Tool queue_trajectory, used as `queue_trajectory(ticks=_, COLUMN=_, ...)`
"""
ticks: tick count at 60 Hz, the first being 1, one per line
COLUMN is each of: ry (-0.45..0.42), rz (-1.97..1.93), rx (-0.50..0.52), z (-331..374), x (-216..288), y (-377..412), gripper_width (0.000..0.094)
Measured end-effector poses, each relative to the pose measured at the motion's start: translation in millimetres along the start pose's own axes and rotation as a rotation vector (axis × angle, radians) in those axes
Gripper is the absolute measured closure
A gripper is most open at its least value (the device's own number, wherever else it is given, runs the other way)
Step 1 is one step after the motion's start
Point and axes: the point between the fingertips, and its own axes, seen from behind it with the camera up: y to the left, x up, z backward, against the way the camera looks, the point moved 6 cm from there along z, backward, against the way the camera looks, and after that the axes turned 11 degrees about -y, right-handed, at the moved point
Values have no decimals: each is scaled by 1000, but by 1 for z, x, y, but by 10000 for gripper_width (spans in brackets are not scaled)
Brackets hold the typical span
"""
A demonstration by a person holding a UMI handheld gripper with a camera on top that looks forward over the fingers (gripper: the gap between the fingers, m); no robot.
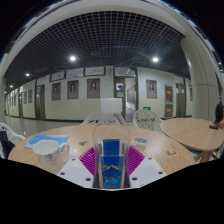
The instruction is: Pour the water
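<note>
Claw (111,165) at 6 o'clock, fingers pointing ahead over a round, light wooden bench (75,138). Magenta pads (89,160) on the inner faces of both fingers, with a small blue, box-shaped object (111,152) standing between them; whether the pads press on it or leave a gap, cannot tell, so pinched or merely spread around it stays unclear. Directly ahead of the fingers, toward 12 o'clock, a clear, upright glass or plastic container (111,128) on the bench, its contents too faint to make out. At about 9 o'clock from the claw, a white ceramic cup (48,151) with a blue-tinted inside, resting on the bench near its edge, well apart from the fingers. At 3 o'clock, a second round wooden bench (193,133), separate from the first. Between the two, near 1 o'clock, a chair with a pale mesh back (146,119). Beyond the furniture, a long cream wall (75,100) hung with a row of dark framed pictures (93,87), stretching off toward 9 o'clock along a corridor. Overhead at 12 o'clock, a dark gridded ceiling (105,40) with two bright round lights (72,58).
</note>
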Motion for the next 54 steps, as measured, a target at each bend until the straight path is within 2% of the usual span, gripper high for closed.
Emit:
queue_trajectory(ticks=4, ry=-8, rz=15, rx=10, z=-3, x=-1, y=5, gripper_width=545)
queue_trajectory(ticks=10, ry=25, rz=15, rx=4, z=-5, x=-3, y=3, gripper_width=405)
queue_trajectory(ticks=16, ry=86, rz=12, rx=-12, z=11, x=11, y=-8, gripper_width=70)
queue_trajectory(ticks=20, ry=72, rz=-7, rx=-12, z=19, x=30, y=-12, gripper_width=92)
queue_trajectory(ticks=21, ry=70, rz=-16, rx=-17, z=24, x=19, y=1, gripper_width=87)
queue_trajectory(ticks=27, ry=104, rz=-63, rx=-21, z=62, x=30, y=10, gripper_width=89)
queue_trajectory(ticks=40, ry=179, rz=-51, rx=54, z=159, x=42, y=60, gripper_width=91)
queue_trajectory(ticks=51, ry=219, rz=-115, rx=146, z=203, x=43, y=111, gripper_width=96)
queue_trajectory(ticks=52, ry=227, rz=-122, rx=149, z=207, x=59, y=102, gripper_width=96)
queue_trajectory(ticks=54, ry=229, rz=-133, rx=148, z=211, x=44, y=124, gripper_width=91)
